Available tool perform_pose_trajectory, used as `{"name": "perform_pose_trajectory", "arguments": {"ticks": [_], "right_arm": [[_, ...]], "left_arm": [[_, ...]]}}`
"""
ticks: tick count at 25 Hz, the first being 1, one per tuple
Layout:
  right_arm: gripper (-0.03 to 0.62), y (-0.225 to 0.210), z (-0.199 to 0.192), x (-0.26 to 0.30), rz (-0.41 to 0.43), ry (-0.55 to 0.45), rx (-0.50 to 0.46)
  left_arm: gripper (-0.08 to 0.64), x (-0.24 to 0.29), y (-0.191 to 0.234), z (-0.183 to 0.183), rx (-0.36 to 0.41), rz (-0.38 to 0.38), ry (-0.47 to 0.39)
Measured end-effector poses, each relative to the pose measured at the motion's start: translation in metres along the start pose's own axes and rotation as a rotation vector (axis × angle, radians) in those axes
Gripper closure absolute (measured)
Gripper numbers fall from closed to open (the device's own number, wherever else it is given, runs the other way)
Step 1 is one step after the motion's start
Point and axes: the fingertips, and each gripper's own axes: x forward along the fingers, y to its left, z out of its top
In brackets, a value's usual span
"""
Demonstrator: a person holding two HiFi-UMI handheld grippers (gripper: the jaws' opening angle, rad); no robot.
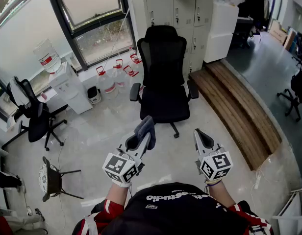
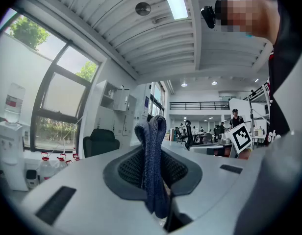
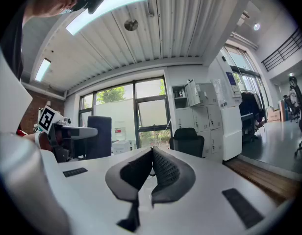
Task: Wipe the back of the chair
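A: One black mesh-backed office chair (image 1: 163,77) stood ahead of you on the pale glossy floor (image 1: 107,131), its seat facing you, well apart from both of your grippers.

B: And your left gripper (image 1: 141,140) was clamped on a folded grey-blue knitted cloth (image 1: 146,125), held upright between its jaws.

A: Your right gripper (image 1: 202,137) had its jaws pressed together.

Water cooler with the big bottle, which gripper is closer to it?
Left. The left gripper, holding the cloth, is right of the water cooler. The right gripper, shut and empty, is farther right still.
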Motion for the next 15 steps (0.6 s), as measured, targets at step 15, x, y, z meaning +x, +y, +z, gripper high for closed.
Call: {"name": "perform_pose_trajectory", "arguments": {"ticks": [15], "right_arm": [[0.577,-0.013,-0.006,-0.015,0.024,0.011,-0.006]], "left_arm": [[0.491,0.007,-0.026,-0.005,-0.014,-0.008,0.013]]}}
